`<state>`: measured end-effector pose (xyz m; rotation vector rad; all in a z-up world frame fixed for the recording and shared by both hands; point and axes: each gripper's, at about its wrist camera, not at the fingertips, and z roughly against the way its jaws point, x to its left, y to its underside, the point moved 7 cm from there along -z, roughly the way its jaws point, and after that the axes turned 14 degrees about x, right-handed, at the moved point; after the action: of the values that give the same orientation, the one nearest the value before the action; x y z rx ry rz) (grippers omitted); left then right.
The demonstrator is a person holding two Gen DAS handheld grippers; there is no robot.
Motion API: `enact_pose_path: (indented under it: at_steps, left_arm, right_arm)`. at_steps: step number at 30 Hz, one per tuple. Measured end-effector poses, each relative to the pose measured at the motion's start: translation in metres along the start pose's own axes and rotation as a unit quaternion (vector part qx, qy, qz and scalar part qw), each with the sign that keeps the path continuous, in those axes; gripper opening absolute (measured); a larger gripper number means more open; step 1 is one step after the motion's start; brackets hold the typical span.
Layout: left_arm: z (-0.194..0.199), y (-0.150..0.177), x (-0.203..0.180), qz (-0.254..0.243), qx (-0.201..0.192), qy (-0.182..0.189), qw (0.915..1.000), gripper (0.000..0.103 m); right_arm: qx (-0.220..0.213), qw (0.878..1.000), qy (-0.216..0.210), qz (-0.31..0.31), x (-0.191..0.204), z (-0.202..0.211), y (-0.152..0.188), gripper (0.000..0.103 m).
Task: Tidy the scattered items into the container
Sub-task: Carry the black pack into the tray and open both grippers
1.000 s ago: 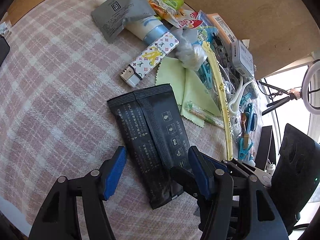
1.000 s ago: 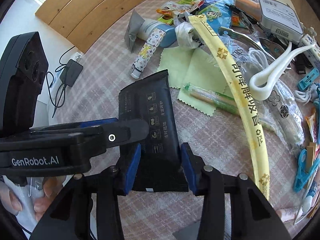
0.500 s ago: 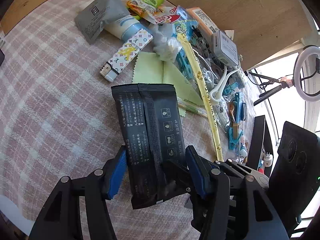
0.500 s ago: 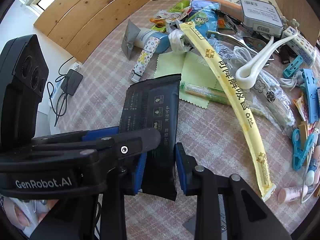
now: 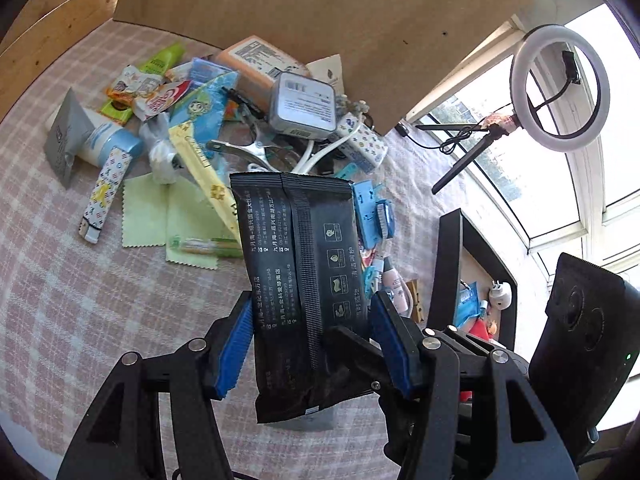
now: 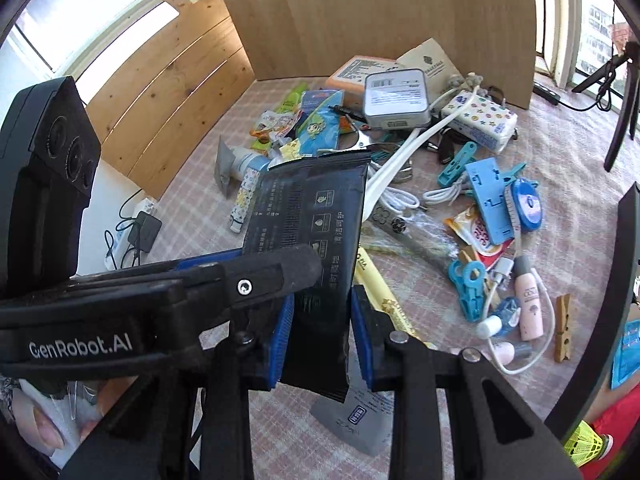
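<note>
The black wipes packet [image 5: 304, 280] is clear of the bench, carried by both tools at its lower end. The right gripper [image 6: 322, 336] is clamped across the packet's thin faces, blue pads pressing it flat; this appears to be the bearing grip. The left gripper [image 5: 312, 340] stands wider, its pads flanking the packet's side edges and apparently touching them, probably to steady a floppy load (whether it presses firmly cannot be told).

The packet is soft, matte film with a ribbed centre seam and crimped ends; it stands nearly straight from the grip.

The container [image 5: 476, 268], a dark-walled bin just off the bench's right edge, already holds several small items. Judgement: the carry runs toward it.

Remaining clutter lies along the bench's far edge against the wooden board: a grey tin [image 5: 302, 106], a yellow paper sleeve [image 5: 208, 172], green cloths [image 5: 160, 212] with pinked edges, and blue plastic pegs [image 6: 466, 288] nearer the right edge.
</note>
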<state>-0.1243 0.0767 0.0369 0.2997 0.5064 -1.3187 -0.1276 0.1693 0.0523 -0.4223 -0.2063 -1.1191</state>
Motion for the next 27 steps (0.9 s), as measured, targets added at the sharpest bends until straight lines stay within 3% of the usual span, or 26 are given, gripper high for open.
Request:
enact_pose_path:
  at_steps: [7,15,21,27]
  left_arm:
    - [-0.026,-0.009,-0.106,-0.092,0.023,0.015,0.9954,0.055]
    - [-0.074,0.003,-0.230,-0.198,0.072,0.028,0.9772,0.055]
    - [-0.100,0.017,-0.286,-0.255,0.093,0.020,0.9622,0.055]
    - [-0.110,0.023,-0.317,-0.288,0.095,0.001,0.9530,0.054]
  right_arm:
    - [-0.059,0.995,0.016,-0.085,-0.078,0.063,0.026,0.029]
    - [-0.103,0.976,0.053,-0.183,-0.168,0.120,0.077,0.029]
    - [-0.120,0.964,0.072,-0.227,-0.211,0.150,0.106,0.029]
    - [-0.131,0.956,0.082,-0.250,-0.233,0.167,0.117,0.029]
